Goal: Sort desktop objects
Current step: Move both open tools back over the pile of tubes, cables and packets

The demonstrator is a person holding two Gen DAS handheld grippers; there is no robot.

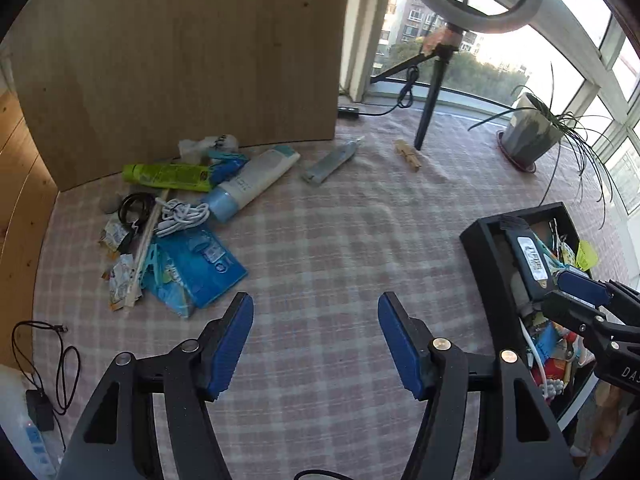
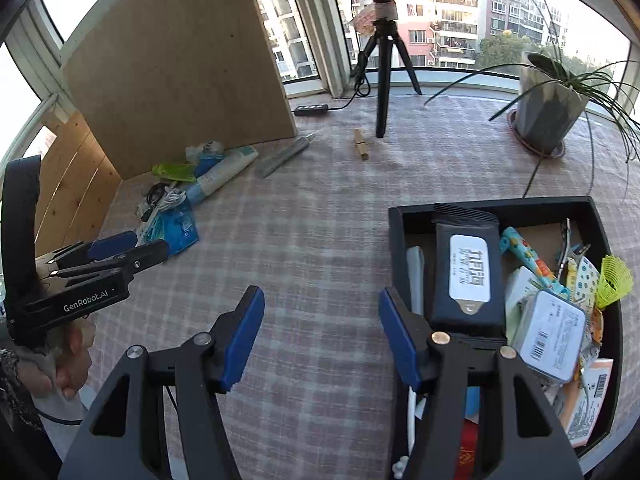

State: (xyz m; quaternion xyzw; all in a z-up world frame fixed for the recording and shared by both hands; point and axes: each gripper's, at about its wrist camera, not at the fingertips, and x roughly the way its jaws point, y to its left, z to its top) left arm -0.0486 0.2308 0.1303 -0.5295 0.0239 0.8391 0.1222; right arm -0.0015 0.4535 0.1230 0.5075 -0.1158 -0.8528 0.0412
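Clutter [image 1: 176,216] lies well left of the tray [image 2: 400,216], by the board [image 1: 180,60]. Left gripper [image 1: 316,344] and right gripper [image 2: 322,336] gape wide, empty. Next pick, probably the loose tube [image 1: 330,160], wants a square approach.

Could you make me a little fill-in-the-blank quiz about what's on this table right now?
1. The dark wipes pack lies inside the black ____.
2. The white cable sits coiled in the pile beside the wooden ____.
3. Both the left gripper and the right gripper hold ____ between their blue pads.
4. The wooden clothespin lies near the foot of the black ____.

Missing words: tray; board; nothing; tripod
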